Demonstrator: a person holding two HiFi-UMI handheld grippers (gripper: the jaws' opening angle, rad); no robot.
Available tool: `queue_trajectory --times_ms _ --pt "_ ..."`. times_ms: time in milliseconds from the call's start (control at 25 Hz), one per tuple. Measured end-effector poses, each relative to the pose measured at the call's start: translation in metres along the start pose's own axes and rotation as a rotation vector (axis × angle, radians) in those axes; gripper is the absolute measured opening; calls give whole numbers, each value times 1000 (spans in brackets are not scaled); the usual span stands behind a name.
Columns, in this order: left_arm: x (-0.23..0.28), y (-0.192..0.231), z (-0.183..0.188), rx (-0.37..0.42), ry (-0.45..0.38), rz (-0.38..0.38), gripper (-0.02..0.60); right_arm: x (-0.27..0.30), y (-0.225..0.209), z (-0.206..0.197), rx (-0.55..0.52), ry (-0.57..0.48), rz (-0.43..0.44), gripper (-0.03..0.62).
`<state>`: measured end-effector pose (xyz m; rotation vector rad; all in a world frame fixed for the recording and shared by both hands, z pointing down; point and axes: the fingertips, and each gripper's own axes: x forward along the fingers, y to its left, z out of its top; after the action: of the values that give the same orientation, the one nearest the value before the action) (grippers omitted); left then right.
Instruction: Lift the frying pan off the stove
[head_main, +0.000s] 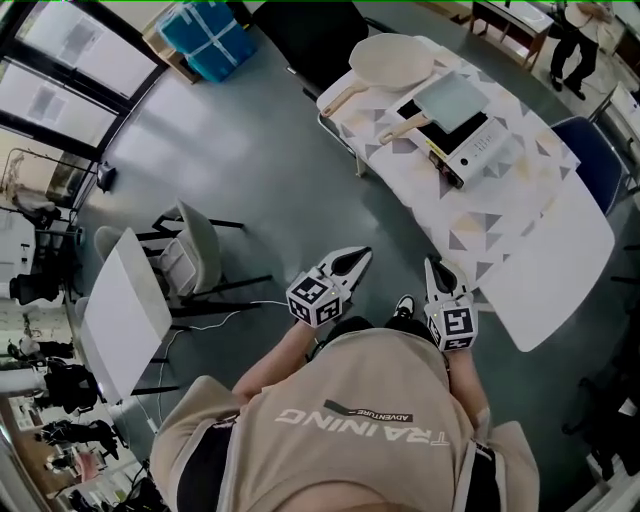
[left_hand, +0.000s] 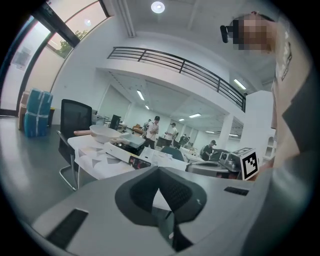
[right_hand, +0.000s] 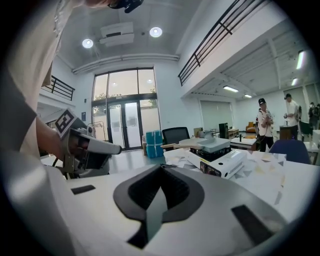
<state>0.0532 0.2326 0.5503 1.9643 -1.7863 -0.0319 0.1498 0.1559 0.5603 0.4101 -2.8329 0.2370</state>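
Head view puts the frying pan (head_main: 452, 100), square and grey with a wooden handle, on the stove (head_main: 482, 148) at the far end of the table (head_main: 545, 260). A round pan (head_main: 392, 58) lies just beyond it. The left gripper (head_main: 362, 255) is clenched on nothing, near the person's body. The right gripper (head_main: 433, 266) is also clenched and empty, by the table's near edge, well apart from the frying pan.

We note a grey floor (head_main: 260, 150), tall glazed doors (right_hand: 125, 125) near stacked blue boxes (right_hand: 154, 143), a black office chair (right_hand: 176, 135), a white table (head_main: 125, 310), a mezzanine railing (left_hand: 175, 65) and round ceiling lights (right_hand: 156, 32).
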Motion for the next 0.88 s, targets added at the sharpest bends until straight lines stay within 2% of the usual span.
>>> queue_trajectory --times_ms 160,320,520,680,880 --pt "24 11 15 -22 -33 45 0 22 -30 -1 -5 18 28 -3" --pt "31 25 16 -18 -10 70 0 42 -37 1 -7 36 64 -3" --pt "37 64 23 -41 -20 95 0 79 -42 1 -7 60 75 -3" --pt "41 99 28 -63 -13 74 0 109 -36 12 -24 70 57 -3" --pt "54 134 59 -40 -28 -11 0 142 -27 46 -50 57 0 -3"
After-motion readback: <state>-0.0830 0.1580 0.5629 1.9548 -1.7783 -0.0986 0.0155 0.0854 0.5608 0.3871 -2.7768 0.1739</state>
